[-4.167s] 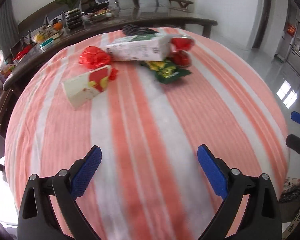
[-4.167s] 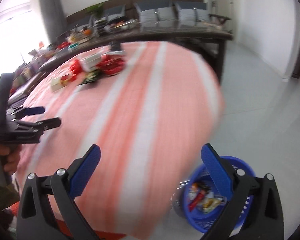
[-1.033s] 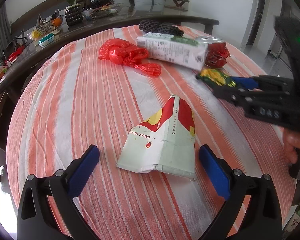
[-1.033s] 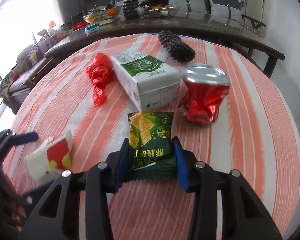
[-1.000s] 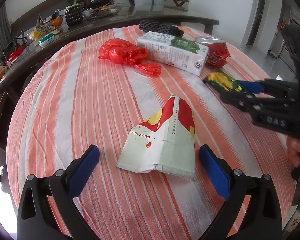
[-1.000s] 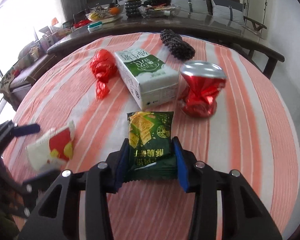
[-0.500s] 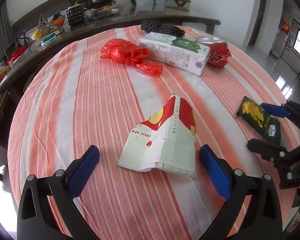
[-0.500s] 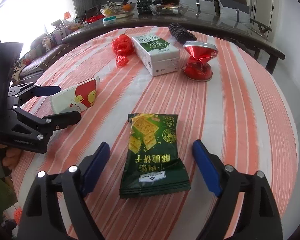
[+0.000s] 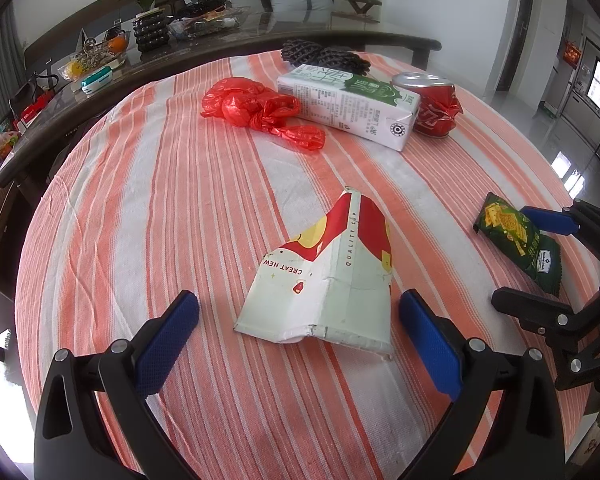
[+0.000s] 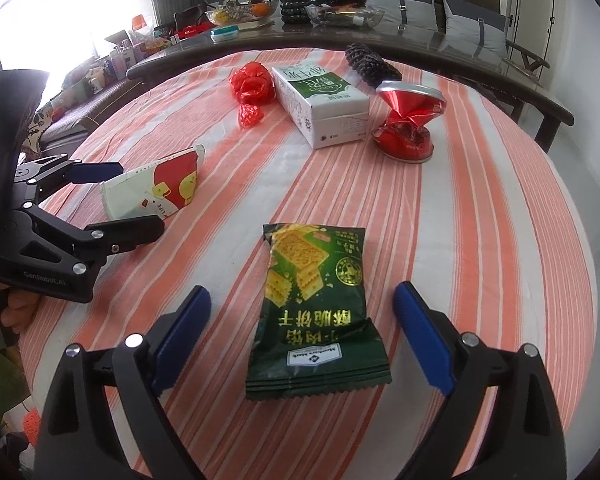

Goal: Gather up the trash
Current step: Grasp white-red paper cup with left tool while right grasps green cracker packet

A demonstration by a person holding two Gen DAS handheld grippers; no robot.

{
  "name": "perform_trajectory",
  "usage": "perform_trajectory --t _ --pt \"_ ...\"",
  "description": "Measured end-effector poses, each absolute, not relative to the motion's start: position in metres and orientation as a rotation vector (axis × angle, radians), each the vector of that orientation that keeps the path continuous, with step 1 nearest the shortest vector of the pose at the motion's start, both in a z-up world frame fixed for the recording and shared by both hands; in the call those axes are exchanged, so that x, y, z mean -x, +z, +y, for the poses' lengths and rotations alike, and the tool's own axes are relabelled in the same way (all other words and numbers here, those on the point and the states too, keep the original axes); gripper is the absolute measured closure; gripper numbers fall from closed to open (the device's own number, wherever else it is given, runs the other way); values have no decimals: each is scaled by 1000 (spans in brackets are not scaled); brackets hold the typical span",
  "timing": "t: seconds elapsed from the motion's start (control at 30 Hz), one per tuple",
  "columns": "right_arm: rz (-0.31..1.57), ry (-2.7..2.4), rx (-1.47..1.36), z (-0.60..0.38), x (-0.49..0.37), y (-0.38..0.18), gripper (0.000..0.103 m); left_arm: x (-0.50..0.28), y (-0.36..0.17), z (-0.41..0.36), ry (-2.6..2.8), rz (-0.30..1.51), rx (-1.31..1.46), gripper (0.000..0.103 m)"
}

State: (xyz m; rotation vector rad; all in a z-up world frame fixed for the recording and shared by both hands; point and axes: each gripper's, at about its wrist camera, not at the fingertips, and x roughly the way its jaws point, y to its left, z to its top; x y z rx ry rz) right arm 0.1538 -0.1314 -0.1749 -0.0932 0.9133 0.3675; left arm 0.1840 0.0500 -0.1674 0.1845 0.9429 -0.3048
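Both grippers point steeply down at the striped cloth point(image 9: 148, 208) of a round table. The right gripper point(image 10: 302, 330) fills the bottom of its own view, jaws wide apart after just opening, and the green cracker packet point(image 10: 314, 308) lies flat between the blue pads, touched by neither. The left gripper point(image 9: 298, 340) sits at the bottom of its view, fingers also spread, with the flattened paper cup point(image 9: 332, 280) lying between them, its wide end nearest the camera and clear of both pads. In the upper half of both views lie the rest of the trash: a red plastic bag point(image 9: 260, 110), a milk carton point(image 9: 350, 106) on its side, a crushed red can point(image 9: 436, 106) just beside the carton, and a dark knobbly thing point(image 9: 324, 56) at the far edge. Nothing lies between either gripper and its item. The left view shows the right gripper at the right edge straddling the packet; the right view shows the left gripper at the left edge around the cup, with part of a hand point(image 10: 20, 308) below it. Behind the table runs a dark counter point(image 10: 340, 36) crowded with bowls and clutter.
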Motion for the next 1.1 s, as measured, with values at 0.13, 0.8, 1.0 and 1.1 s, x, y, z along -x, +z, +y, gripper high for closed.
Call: perform_trajectory --t 0.13,0.8,1.0,1.1 --pt "914 365 93 -131 -154 -175 12 -184 -167 50 -305 943 -185 5" --pt "1056 430 132 -148 -165 -151 20 -176 -143 52 -447 952 -206 9" --pt "1135 404 118 -130 -184 -154 48 -175 -146 27 -400 985 -331 43" --pt "1135 375 114 -131 -185 -154 67 -170 -143 22 -399 980 -346 71"
